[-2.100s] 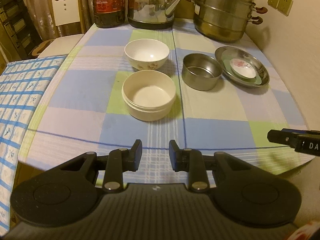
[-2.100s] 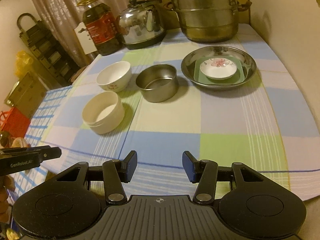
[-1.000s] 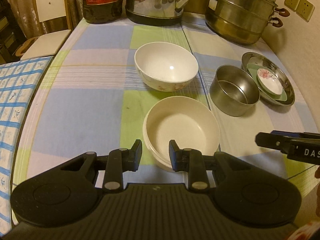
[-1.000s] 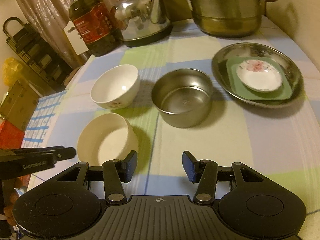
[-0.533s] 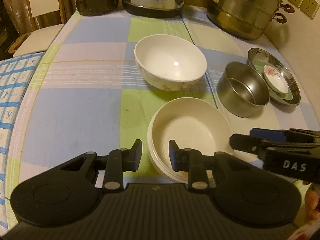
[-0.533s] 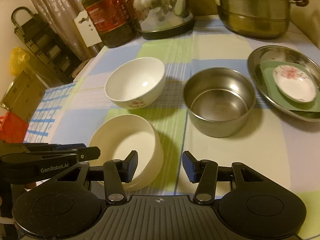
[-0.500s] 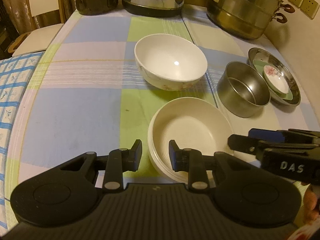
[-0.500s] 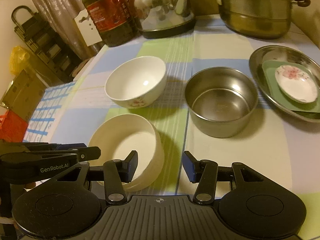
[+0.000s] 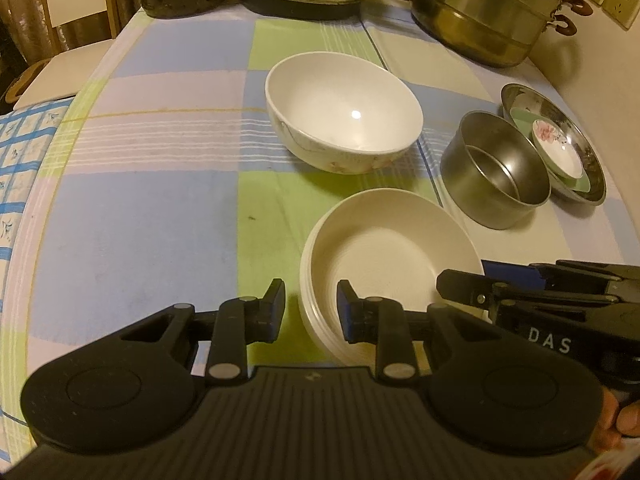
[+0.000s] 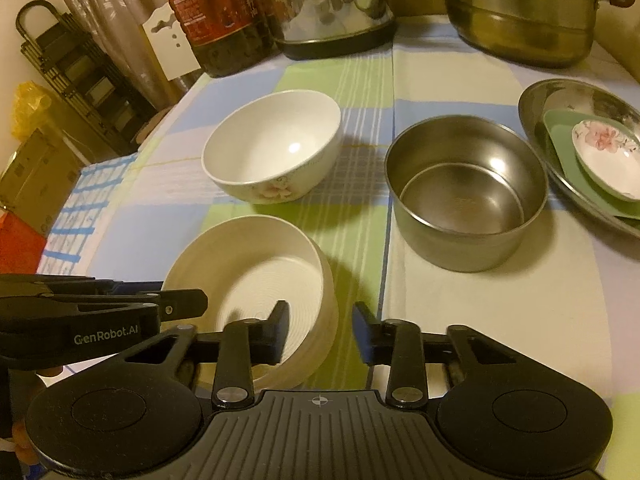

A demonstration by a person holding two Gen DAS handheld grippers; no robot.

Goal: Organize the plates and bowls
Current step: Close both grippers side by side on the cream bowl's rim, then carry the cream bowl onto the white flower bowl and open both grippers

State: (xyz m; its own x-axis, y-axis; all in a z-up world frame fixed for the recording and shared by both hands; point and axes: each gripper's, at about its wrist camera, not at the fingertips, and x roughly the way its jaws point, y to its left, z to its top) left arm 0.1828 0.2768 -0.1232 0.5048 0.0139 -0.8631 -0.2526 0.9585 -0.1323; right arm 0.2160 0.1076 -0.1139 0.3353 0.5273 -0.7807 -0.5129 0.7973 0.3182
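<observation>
Both spread grippers, left gripper (image 9: 311,305) and right gripper (image 10: 321,330), now straddle the cream bowl (image 9: 390,258) rim at lower centre; next, pinch and lift.

Left wrist view: low over the near edge of the table (image 9: 132,240), facing forward along the left claw (image 9: 310,312), close above the cream bowl (image 9: 394,256). Right wrist view: equally low and close, from the other side of that bowl (image 10: 256,264), angled left across the right claw (image 10: 320,332). Shared by both: cream bowl, white bowl (image 9: 344,110) (image 10: 272,144), steel bowl (image 9: 496,168) (image 10: 466,188), steel dish (image 9: 560,108) (image 10: 576,100), kettle (image 10: 328,4), steamer pot (image 9: 488,12). Each claw visible at the other view's edge.
</observation>
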